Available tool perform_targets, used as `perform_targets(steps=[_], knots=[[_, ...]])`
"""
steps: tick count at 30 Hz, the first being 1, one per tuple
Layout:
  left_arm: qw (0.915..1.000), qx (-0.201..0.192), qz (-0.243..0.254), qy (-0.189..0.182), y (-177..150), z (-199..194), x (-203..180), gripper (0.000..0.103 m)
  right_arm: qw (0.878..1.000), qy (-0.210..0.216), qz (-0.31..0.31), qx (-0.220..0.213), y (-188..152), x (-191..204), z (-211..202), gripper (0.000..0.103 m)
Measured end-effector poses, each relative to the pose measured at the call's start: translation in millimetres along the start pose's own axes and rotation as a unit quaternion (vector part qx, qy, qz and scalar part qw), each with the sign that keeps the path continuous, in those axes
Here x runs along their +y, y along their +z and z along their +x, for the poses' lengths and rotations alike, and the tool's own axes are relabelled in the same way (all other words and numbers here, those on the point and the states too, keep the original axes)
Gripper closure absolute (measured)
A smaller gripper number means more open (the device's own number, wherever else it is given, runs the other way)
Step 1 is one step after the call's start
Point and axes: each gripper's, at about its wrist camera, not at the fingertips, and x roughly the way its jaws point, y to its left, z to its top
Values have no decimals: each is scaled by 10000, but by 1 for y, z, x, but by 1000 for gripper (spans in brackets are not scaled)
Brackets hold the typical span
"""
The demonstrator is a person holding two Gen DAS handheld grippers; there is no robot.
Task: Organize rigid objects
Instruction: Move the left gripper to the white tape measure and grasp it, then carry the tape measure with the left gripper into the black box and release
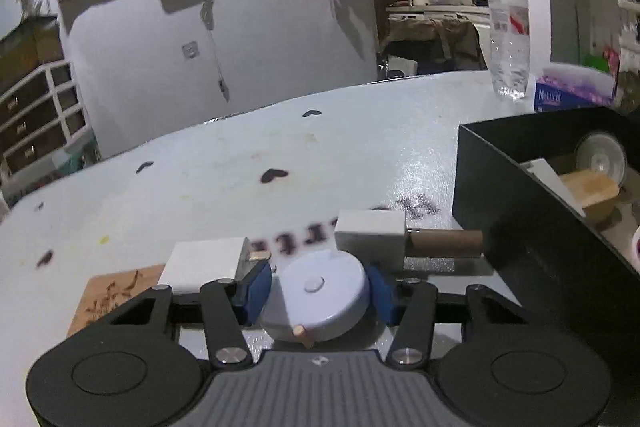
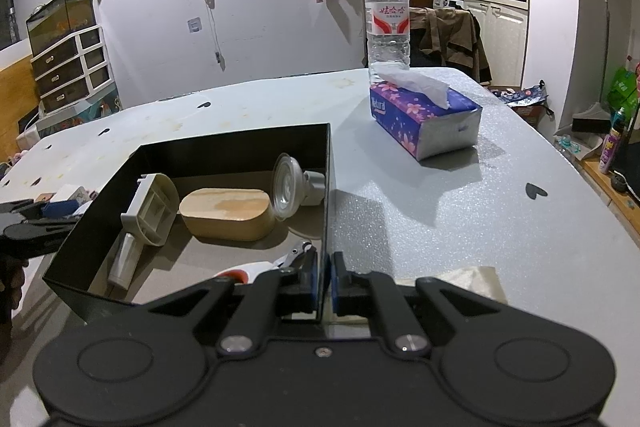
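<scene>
My left gripper (image 1: 318, 289) has its blue pads (image 1: 256, 287) pressed against both sides of a round pale-blue disc (image 1: 320, 279) with a small wooden peg, low over the table. Two white blocks (image 1: 370, 233) and a brown cardboard tube (image 1: 444, 243) lie just beyond it. The black box (image 1: 520, 211) stands to its right. In the right wrist view my right gripper (image 2: 325, 279) is shut on the near right wall of the black box (image 2: 326, 187). Inside lie a wooden oval case (image 2: 228, 213), a clear lamp bulb (image 2: 286, 191), a grey plastic holder (image 2: 152, 207) and a white tube (image 2: 124, 259).
A wooden coaster (image 1: 116, 291) lies left of the left gripper. A purple tissue pack (image 2: 424, 119) and a water bottle (image 2: 388, 19) stand at the table's far right. A small metal tool with orange grips (image 2: 280, 261) lies in the box's near corner. Drawers (image 2: 68, 67) stand beyond the table's left edge.
</scene>
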Motion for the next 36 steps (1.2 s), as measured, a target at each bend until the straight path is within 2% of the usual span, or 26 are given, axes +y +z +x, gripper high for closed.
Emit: perform_targets(steps=[12, 18, 23, 28, 32, 36], knots=[[9991, -46, -306, -302, -16, -38, -2, 50, 10000, 3, 7, -5, 0, 0, -1, 96], [9963, -560, -255, -603, -5, -77, -12, 50, 10000, 0, 8, -5, 0, 1, -1, 96], [9891, -915, 46, -1153, 12, -107, -37, 50, 10000, -8, 3, -2, 0, 1, -1, 96], [9814, -858, 332, -1684, 26, -109, -68, 50, 10000, -1, 7, -2, 0, 1, -1, 96], [9772, -745, 566, -1905, 37, -98, -90, 50, 10000, -10, 1, -1, 0, 1, 0, 96], [9734, -459, 753, -2116, 46, -80, -109, 51, 10000, -6, 10, -3, 0, 1, 0, 96]])
